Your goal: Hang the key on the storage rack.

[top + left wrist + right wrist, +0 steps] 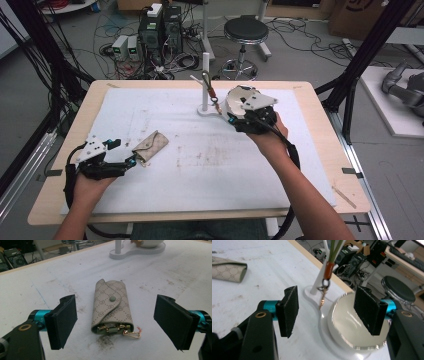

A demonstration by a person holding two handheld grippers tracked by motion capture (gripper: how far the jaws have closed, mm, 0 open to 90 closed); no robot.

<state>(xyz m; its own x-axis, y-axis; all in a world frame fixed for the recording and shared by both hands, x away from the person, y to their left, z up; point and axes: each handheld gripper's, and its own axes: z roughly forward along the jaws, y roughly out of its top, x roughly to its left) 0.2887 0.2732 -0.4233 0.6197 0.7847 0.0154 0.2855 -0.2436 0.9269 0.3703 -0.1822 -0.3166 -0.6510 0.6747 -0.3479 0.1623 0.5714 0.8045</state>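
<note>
Key pouch (pixel 111 307): beige, monogrammed, flat on bench (pixel 210 165), front-left. Left hand-held gripper (pixel 116 323): jaws wide, flanking pouch, no contact. Right hand-held gripper (pixel 329 312): jaws apart, empty, over white dish (pixel 348 325) beside stand (pixel 205 82) bearing hung key strap (pixel 327 272).

table (pixel 65 200) | white mat (pixel 200 175) | key pouch (pixel 150 145) | white stand (pixel 207 107)

Interlocking-G monogram, seemingly, on pouch (pixel 111 307).

Black left gripper (pixel 131 161), black right gripper (pixel 231 119), teal jaw mounts, grey three-cornered top plates, trailing black cables
</note>
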